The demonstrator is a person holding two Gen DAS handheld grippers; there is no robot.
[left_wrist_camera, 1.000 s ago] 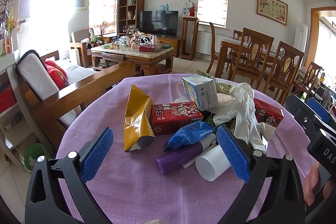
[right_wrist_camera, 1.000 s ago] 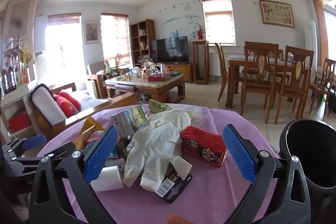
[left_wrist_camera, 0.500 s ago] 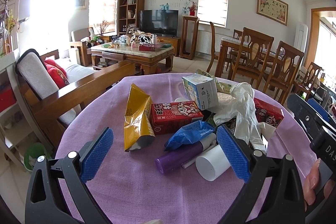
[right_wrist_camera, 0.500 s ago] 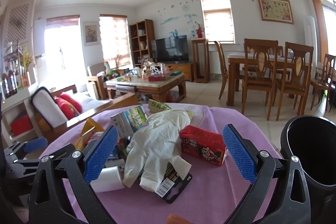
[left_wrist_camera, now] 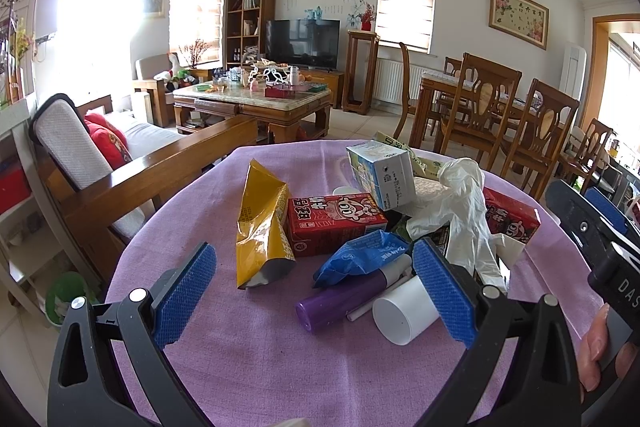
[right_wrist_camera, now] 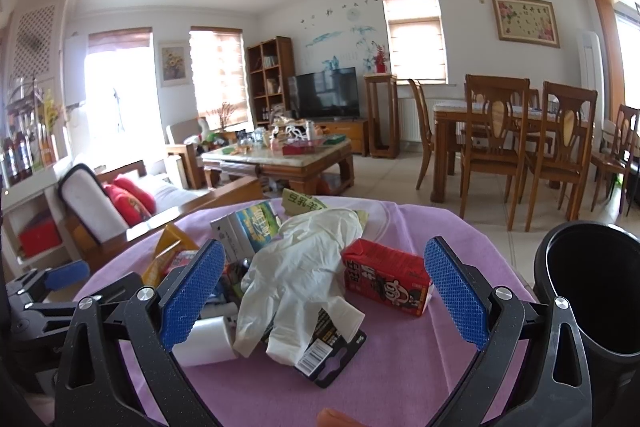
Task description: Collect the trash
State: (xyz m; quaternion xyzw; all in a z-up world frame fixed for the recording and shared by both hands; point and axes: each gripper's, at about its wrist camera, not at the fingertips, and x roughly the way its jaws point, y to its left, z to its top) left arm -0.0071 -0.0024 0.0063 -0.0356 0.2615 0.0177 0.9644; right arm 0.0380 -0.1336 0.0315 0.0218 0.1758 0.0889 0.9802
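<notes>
So the trash pile sits in the middle of the round worktop (left_wrist_camera: 248, 359), which has a purple woven cloth over it. The left camera gets stuff the right one mostly can't: a crinkly yellow snack bag (left_wrist_camera: 262, 227), a flat red milk carton (left_wrist_camera: 334, 221), a crumpled blue wrapper (left_wrist_camera: 362, 257), a smooth purple tube (left_wrist_camera: 340, 303) and a white paper cup (left_wrist_camera: 404, 313) lying on its side, plus a white-and-blue box (left_wrist_camera: 382, 173) leaning on top of the heap. The right camera is the only one showing the black trash bin (right_wrist_camera: 592, 291), a round open tub just past the worktop edge on the right. It also gives a better look at the floppy white rubber glove (right_wrist_camera: 298, 273) draped over a black barcode card (right_wrist_camera: 326, 357), with a second red carton (right_wrist_camera: 386, 277) just beside the glove. The left hand-held gripper (left_wrist_camera: 316, 291) is spread wide, nothing between the blue textured pads, and the right hand-held gripper (right_wrist_camera: 324, 301) is spread just the same, framing the glove and carton. Compared with a second ago, basically nothing moved on the left; the right view just tilted up a touch.
</notes>
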